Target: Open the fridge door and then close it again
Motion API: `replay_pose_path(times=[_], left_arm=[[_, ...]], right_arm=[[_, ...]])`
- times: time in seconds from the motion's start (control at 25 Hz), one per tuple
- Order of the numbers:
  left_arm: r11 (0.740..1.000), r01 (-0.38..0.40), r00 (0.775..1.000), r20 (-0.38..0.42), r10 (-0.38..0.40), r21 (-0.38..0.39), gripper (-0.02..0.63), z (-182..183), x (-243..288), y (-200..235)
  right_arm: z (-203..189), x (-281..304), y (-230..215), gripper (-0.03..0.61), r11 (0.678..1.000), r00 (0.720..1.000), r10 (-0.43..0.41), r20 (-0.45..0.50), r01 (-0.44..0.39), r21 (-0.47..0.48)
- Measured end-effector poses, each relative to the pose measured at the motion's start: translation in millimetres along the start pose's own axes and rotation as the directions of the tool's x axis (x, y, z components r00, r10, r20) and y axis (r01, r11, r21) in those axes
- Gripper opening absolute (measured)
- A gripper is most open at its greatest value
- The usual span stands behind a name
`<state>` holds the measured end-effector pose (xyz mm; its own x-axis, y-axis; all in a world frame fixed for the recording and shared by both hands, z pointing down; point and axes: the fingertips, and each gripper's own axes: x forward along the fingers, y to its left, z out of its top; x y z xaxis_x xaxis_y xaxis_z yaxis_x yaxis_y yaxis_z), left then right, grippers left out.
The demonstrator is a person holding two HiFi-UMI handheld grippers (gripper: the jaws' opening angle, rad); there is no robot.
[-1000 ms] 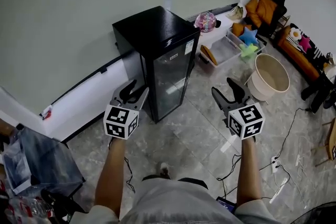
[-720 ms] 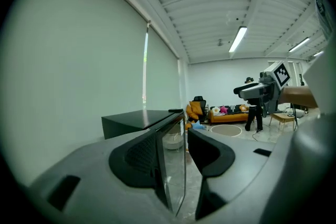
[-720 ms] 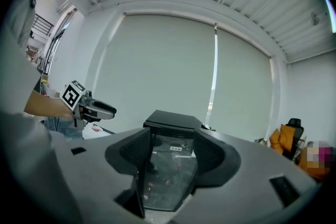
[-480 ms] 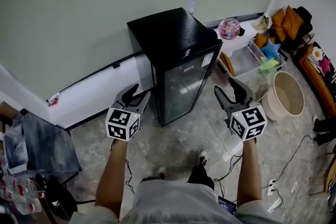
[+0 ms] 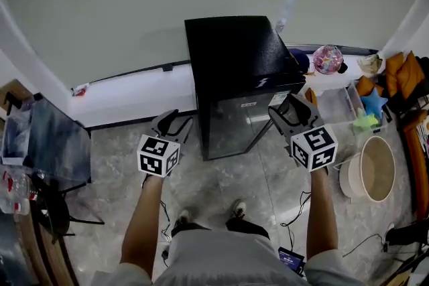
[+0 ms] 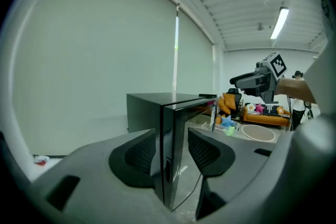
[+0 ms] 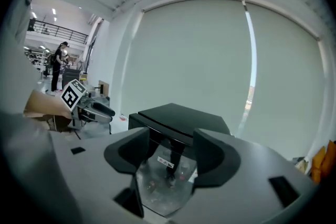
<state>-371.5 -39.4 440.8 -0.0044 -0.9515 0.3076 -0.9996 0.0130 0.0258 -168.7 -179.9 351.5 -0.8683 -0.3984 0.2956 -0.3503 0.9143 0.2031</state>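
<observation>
Presently, your left gripper (image 5: 175, 124) is held clear of the black fridge (image 5: 234, 50), left of its front, with the jaws spread and pinching nothing. Only its own view frames the door's corner edge in the gap. The fridge stands on the floor against the wall, its glass door (image 5: 234, 134) shut. Your right gripper (image 5: 290, 110), jaws likewise spread and empty, faces the door. Its view alone shows a distant person (image 7: 56, 68). The beige tub (image 5: 375, 171) never appears there.
</observation>
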Motion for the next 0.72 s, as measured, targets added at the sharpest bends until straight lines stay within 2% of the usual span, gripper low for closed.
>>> replay_pose_path(times=[0.08, 0.16, 0.32, 0.52, 0.72], left_arm=[[0.999, -0.034, 0.999, -0.017, 0.033, -0.038, 0.172, -10.2, 8.0, -0.1], [0.995, -0.06, 0.998, -0.032, 0.057, -0.085, 0.172, -22.0, 13.7, -0.2], [0.984, -0.115, 0.991, -0.081, 0.105, -0.139, 0.172, -48.7, 21.9, 0.6], [0.979, -0.123, 0.985, -0.143, 0.099, -0.164, 0.172, -76.2, 38.4, -0.8], [0.979, -0.065, 0.982, -0.188, 0.028, -0.193, 0.172, -99.9, 56.4, -0.5]], right_arm=[[-4.1, 18.4, -3.6, 0.258, 0.995, 0.997, 0.072, -0.028, -0.073, -0.064], [-6.4, 35.5, -1.1, 0.258, 0.977, 0.988, 0.147, -0.053, -0.153, -0.146], [-11.0, 66.7, 9.7, 0.242, 0.91, 0.954, 0.275, -0.12, -0.298, -0.287], [-11.4, 104.4, 18.4, 0.25, 0.815, 0.913, 0.349, -0.211, -0.407, -0.412], [-23.0, 128.8, 24.5, 0.25, 0.764, 0.885, 0.365, -0.289, -0.462, -0.45]])
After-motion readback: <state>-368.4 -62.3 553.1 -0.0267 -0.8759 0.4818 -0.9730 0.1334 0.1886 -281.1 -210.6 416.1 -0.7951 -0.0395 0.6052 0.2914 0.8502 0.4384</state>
